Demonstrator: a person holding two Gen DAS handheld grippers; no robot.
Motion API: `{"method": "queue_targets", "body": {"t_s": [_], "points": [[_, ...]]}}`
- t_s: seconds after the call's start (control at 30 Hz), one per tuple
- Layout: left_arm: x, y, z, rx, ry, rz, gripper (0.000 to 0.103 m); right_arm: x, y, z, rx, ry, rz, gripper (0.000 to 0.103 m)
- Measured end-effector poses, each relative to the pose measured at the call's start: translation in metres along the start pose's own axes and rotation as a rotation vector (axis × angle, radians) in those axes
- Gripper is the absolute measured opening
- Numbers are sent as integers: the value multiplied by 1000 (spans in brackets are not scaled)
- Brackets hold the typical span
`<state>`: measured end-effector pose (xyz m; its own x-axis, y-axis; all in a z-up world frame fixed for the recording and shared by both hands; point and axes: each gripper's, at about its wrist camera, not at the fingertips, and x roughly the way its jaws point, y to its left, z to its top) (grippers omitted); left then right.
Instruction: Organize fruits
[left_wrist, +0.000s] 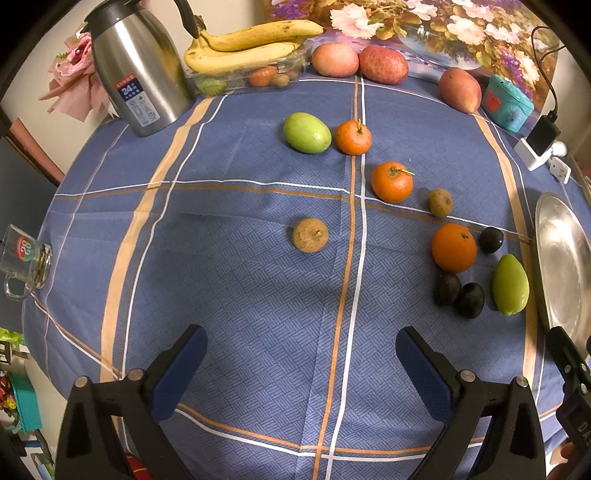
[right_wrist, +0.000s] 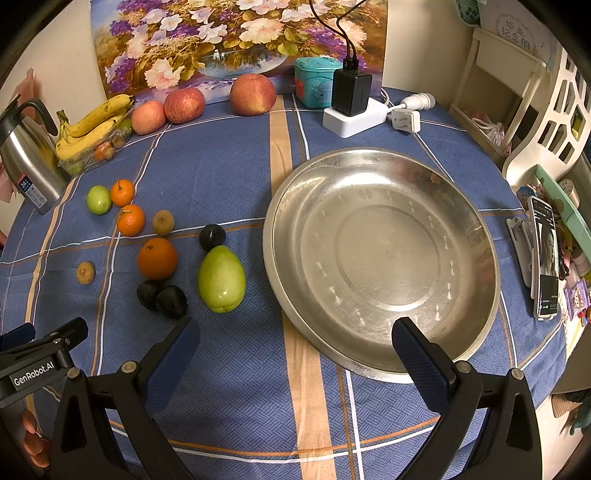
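Both grippers hover above the desk (left_wrist: 240, 295), jaws released and holding nothing: the left gripper (left_wrist: 301, 354) at the bottom of its view, the right gripper (right_wrist: 295, 347) likewise. Loose fruits lie left of centre in the right view: orange (right_wrist: 157, 258), green mango (right_wrist: 221, 278), plums (right_wrist: 162, 297). The steel basin (right_wrist: 461, 229) sits right of centre.

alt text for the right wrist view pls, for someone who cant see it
An empty steel basin sits on a blue checked tablecloth, ahead of the open right gripper. Left of it lie loose fruits: a large green fruit, oranges, dark plums and small brown fruits. Bananas, apples and a kettle stand behind.
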<state>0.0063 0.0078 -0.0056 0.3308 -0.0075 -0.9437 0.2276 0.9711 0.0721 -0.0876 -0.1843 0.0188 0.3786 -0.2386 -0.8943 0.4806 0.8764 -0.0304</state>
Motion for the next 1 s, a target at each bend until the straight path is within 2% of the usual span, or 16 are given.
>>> {"method": "queue_targets", "body": {"t_s": [1.0], "points": [[-1, 3, 0, -15, -2, -19, 103, 3, -2, -1, -1, -1, 2, 103]]}}
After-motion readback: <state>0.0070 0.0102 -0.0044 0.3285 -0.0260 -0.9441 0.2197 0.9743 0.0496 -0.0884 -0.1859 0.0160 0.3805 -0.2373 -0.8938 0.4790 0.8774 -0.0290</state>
